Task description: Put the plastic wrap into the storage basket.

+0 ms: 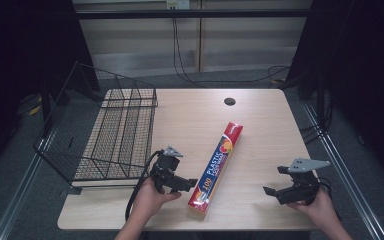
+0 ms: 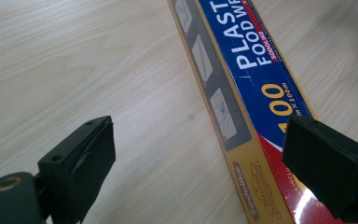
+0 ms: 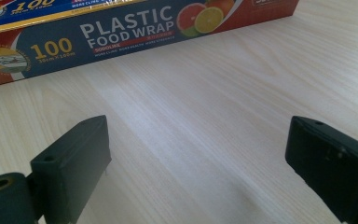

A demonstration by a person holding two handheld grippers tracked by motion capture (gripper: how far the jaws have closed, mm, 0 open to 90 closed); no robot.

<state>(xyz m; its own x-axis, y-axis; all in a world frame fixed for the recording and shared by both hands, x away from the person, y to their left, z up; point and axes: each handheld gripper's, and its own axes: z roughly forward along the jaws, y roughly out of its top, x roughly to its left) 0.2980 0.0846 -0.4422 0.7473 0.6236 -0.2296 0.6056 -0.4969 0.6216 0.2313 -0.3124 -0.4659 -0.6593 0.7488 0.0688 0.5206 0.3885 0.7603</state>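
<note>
I see the pale wooden table (image 1: 265,130) as the biggest thing here, with a small round dark hole (image 1: 229,101) near its far edge. On its left side sits a black wire mesh basket (image 1: 115,130), overhanging the table's left edge. Near the middle lies the long, narrow cardboard box of plastic food wrap (image 1: 217,162), blue and red with a yellow side, flat on the wood and running from the near edge toward the far right. My left gripper (image 1: 177,182) rests low just beside the box's near end; in the left gripper view its jaws stand wide apart, one over bare wood and the other over the box's top (image 2: 256,70), pressing on nothing. My right gripper (image 1: 280,187) is well apart from the box on its right, jaws spread wide over bare table, gripping nothing, with the box (image 3: 135,32) lying ahead of it.
</note>
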